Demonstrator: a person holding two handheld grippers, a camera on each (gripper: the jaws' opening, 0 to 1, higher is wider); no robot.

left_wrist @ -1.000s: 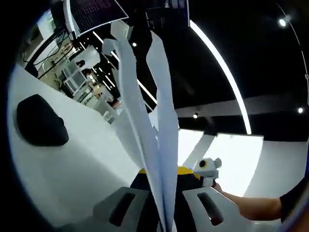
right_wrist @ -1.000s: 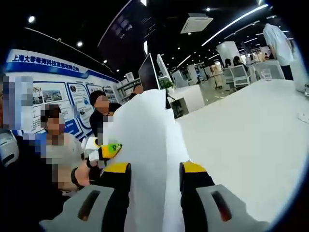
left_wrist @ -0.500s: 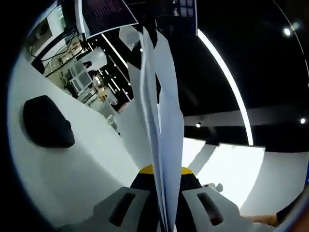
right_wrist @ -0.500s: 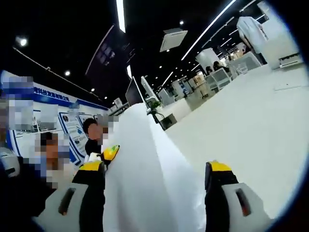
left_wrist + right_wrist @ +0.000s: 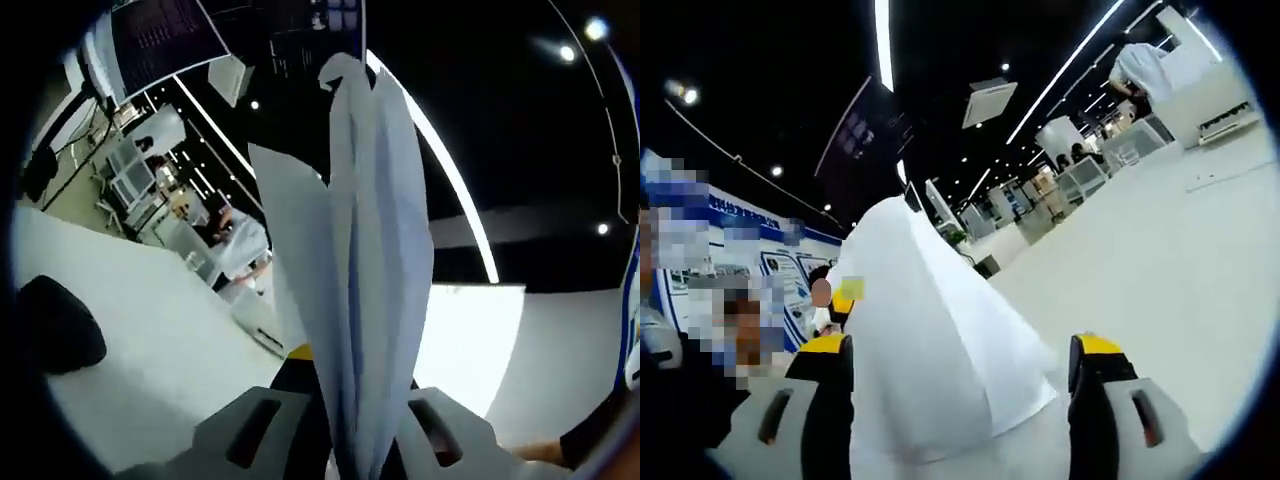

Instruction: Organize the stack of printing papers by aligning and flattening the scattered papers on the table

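White table (image 5: 1180, 270) in a dim, strip-lit hall; left tongs (image 5: 345, 440) seemingly clamp the upright papers (image 5: 360, 290); right tongs (image 5: 960, 385) stand apart

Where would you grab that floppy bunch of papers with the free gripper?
Probably the bottom edge, beside the left gripper pinching it there. The paper stack fans apart higher up. The right gripper stands open around it, so close from the flat faces.
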